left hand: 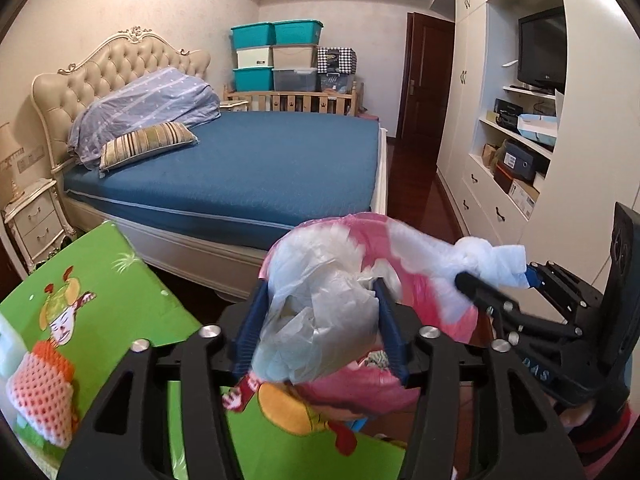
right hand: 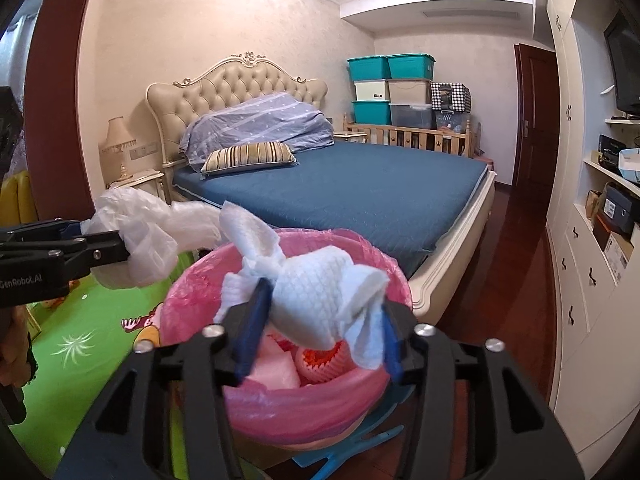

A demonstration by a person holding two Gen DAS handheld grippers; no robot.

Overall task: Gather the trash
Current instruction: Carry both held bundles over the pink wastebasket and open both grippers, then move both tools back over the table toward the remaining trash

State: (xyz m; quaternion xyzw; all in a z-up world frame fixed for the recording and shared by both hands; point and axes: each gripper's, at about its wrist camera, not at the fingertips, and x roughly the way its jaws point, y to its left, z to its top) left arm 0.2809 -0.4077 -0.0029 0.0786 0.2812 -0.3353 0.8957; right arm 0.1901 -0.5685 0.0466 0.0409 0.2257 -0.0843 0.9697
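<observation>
My left gripper (left hand: 322, 312) hangs over the pink-lined bin (left hand: 424, 276). A crumpled clear plastic bag (left hand: 320, 304) sits between its blue fingers, which stand apart and only touch it loosely. In the right wrist view my right gripper (right hand: 320, 330) is above the bin (right hand: 192, 284). Its jaws are spread around a wadded white paper towel (right hand: 316, 292) that rests lightly between them. Each gripper shows in the other view: the right gripper (left hand: 496, 276) with the towel (left hand: 492, 256), the left gripper (right hand: 116, 236) with the bag (right hand: 140, 232). An orange foam net (right hand: 320, 360) lies in the bin.
Another orange-and-white foam net (left hand: 40, 384) lies on the green play mat (left hand: 120, 280) at the left. A blue-covered bed (right hand: 360, 200) stands just behind the bin. White cabinets (right hand: 592, 280) line the right, with dark wood floor (right hand: 516, 264) between. A blue plastic piece (right hand: 360, 452) sticks out under the bin.
</observation>
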